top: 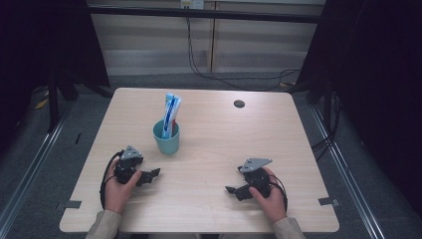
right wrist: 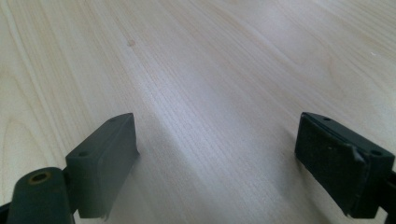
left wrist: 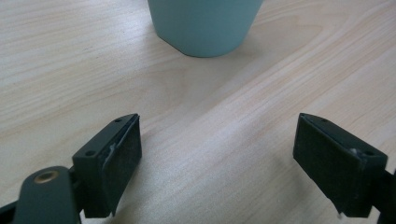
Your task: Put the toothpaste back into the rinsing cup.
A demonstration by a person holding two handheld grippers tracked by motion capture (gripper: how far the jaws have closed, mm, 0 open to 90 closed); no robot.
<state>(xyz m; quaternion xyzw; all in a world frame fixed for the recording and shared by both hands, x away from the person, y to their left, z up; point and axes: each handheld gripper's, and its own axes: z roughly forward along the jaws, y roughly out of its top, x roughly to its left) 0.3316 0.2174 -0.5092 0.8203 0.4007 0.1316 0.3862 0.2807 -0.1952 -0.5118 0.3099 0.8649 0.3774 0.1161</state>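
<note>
Worktop [top: 209,149]: pale wood, bearing a small dark round spot [top: 239,103] near its far edge, whose nature is too small to tell. Cup [top: 166,138]: teal, upright left of centre, just beyond the left gripper [top: 149,177], its rim cut off in the left gripper view; tube [top: 170,115]: blue and white, standing in the cup, lower part hidden by the wall, print unreadable. Grippers: left and right gripper [top: 234,190] rest on the near worktop well apart, jaws spread wide, both empty.

Teal cup [left wrist: 205,25] cut off by the left gripper view's top edge.
</note>
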